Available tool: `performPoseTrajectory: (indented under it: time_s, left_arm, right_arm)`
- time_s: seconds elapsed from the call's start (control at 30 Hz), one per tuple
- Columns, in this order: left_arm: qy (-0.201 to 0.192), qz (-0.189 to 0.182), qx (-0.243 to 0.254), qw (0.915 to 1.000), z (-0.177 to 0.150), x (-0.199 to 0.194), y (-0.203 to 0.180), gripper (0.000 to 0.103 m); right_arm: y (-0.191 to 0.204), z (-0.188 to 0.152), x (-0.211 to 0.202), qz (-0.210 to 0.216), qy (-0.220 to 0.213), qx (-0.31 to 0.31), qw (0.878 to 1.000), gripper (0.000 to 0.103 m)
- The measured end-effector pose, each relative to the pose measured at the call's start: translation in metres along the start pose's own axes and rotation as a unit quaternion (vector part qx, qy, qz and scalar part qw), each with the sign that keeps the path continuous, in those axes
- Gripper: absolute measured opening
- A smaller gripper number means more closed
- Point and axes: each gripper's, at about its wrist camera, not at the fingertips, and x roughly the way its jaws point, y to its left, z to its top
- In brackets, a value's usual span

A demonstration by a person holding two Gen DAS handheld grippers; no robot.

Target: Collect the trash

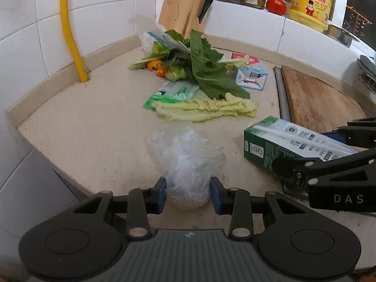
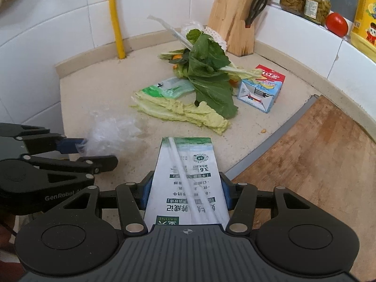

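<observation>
The left gripper [image 1: 188,193] pinches a crumpled clear plastic bag [image 1: 185,162] between its fingers, the right gripper [image 2: 185,193] clamps a green-and-white milk carton [image 2: 188,178]; the slippery film could slide free if lifted.

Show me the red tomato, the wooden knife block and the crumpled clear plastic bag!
Red round tomato [image 1: 276,5], left wrist view, its middle.
Wooden knife block [image 2: 231,27], right wrist view, front face.
Crumpled clear plastic bag [image 1: 188,162], left wrist view, its middle.

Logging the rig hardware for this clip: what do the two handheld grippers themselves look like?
Both match: the left gripper and right gripper have black linkage arms with silver pivot pins, blue finger pads, a ribbed grey body and two round black discs. Side lettering reads "DAS" on the right, "GenRobot" on the left. No cables or sleeves show.
</observation>
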Motion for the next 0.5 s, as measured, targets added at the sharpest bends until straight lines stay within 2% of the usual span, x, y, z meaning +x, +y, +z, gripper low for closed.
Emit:
performPoseTrajectory:
  time_s: [0.13, 0.27, 0.43, 0.5]
  left_arm:
    - [0.000, -0.004, 0.004, 1.0000, -0.001, 0.002, 0.000, 0.042]
    - [-0.001, -0.002, 0.009, 1.0000, 0.001, 0.007, -0.002, 0.056]
    - [-0.007, 0.006, 0.013, 0.9999, 0.004, 0.012, -0.002, 0.057]
    - [-0.011, -0.002, 0.007, 0.9999, 0.005, 0.011, -0.001, 0.044]
  right_arm:
    - [0.003, -0.002, 0.003, -0.007, 0.007, -0.004, 1.000, 0.061]
    - [0.004, 0.000, 0.006, -0.017, 0.014, -0.004, 1.000, 0.065]
    - [0.004, 0.003, 0.011, -0.023, 0.024, -0.007, 0.999, 0.066]
    - [0.004, 0.004, 0.014, -0.022, 0.028, -0.003, 0.999, 0.062]
